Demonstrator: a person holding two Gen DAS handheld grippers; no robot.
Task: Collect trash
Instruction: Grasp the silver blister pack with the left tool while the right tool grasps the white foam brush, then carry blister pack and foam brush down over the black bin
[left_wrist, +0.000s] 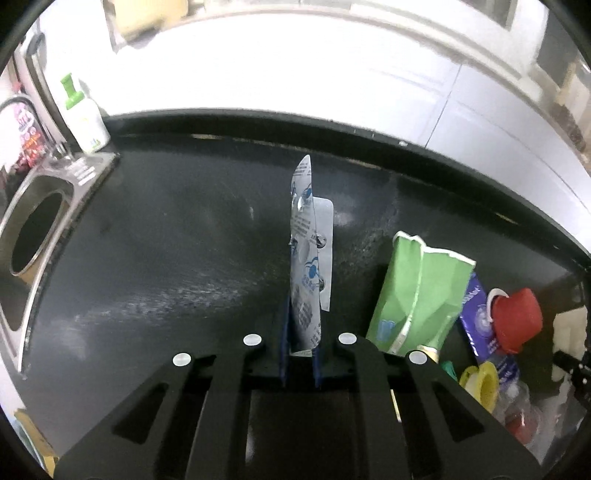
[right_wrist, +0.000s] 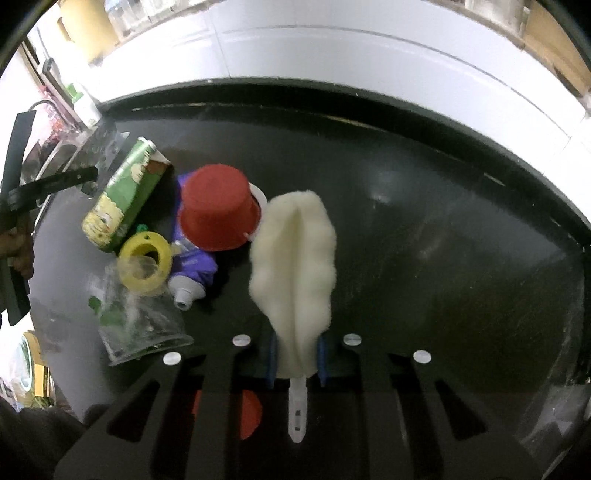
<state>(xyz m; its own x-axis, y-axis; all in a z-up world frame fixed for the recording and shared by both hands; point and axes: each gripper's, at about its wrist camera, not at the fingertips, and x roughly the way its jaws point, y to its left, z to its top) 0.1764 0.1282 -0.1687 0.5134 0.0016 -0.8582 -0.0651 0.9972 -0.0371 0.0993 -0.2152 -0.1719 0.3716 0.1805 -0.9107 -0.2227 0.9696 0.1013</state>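
Foil blister pack is pinched only by its bottom edge in the left claw, sticking up over the worktop. The bin hole is far left, so it could slip out. Right claw is clamped on a fluffy duster; swinging it might knock the red cup.

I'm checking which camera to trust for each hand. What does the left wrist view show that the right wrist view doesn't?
Only the left wrist view shows the left gripper shut on a silver blister pack, and the round bin opening at far left.

Only the right wrist view shows the right gripper shut on a cream fluffy duster head, plus a clear crushed cup.

Both show the black countertop, green carton, red cup, yellow tape roll and purple pouch.
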